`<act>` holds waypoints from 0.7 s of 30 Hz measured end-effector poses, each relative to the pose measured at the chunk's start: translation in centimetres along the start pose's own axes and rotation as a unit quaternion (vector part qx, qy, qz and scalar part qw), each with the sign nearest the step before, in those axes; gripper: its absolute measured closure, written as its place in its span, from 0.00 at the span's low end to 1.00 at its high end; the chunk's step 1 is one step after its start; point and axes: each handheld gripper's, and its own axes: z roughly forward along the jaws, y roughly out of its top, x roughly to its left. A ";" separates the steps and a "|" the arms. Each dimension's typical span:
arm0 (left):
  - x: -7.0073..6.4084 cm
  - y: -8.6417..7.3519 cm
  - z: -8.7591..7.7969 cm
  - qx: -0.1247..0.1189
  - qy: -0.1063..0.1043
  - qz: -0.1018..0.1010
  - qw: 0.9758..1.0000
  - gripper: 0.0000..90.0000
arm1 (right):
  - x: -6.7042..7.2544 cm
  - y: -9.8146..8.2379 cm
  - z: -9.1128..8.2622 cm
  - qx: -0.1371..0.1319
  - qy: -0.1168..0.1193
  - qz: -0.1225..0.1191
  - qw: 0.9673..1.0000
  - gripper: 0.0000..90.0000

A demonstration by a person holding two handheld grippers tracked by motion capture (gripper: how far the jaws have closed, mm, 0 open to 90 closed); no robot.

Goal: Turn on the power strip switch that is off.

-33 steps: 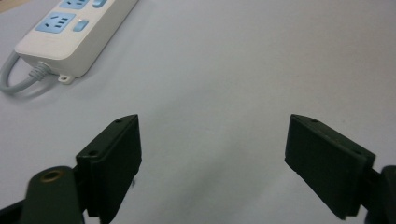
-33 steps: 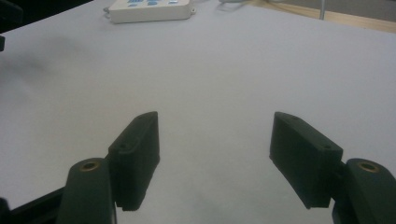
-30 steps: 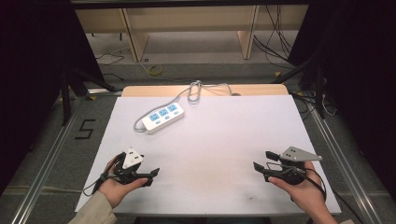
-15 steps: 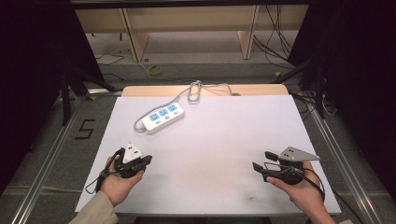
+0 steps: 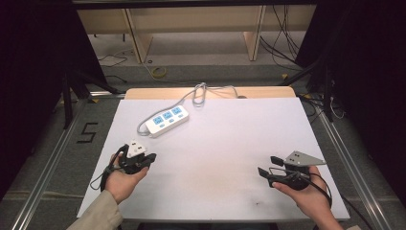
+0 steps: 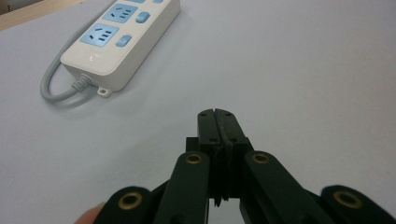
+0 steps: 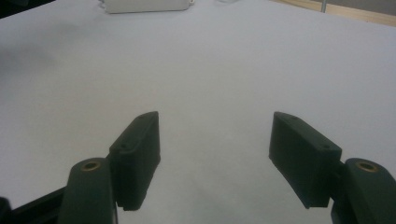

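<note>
Power strip [image 5: 167,119], white with three blue outlets, lies flat on the white table [image 5: 230,143], up and a little to the right of the left gripper [image 5: 151,157] in the high view, near it but not touching; its grey cord [image 5: 201,91] runs off toward the far wooden edge. In the left gripper view the strip [image 6: 122,39] sits ahead and to the left of the jaws, with its cord end nearest them. The left gripper [image 6: 218,122] has its jaws pressed flat together with nothing between them; they have just closed. The right gripper [image 5: 268,165] rests well apart from the strip, across the table near the front right. Its jaws [image 7: 215,154] stand spread wide over bare table, pinching nothing
</note>
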 end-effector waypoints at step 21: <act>1.3 1.5 1.6 0.005 0.014 -0.003 1.000 1.00 | 0.1 0.0 0.2 0.002 0.003 -0.002 1.000 0.37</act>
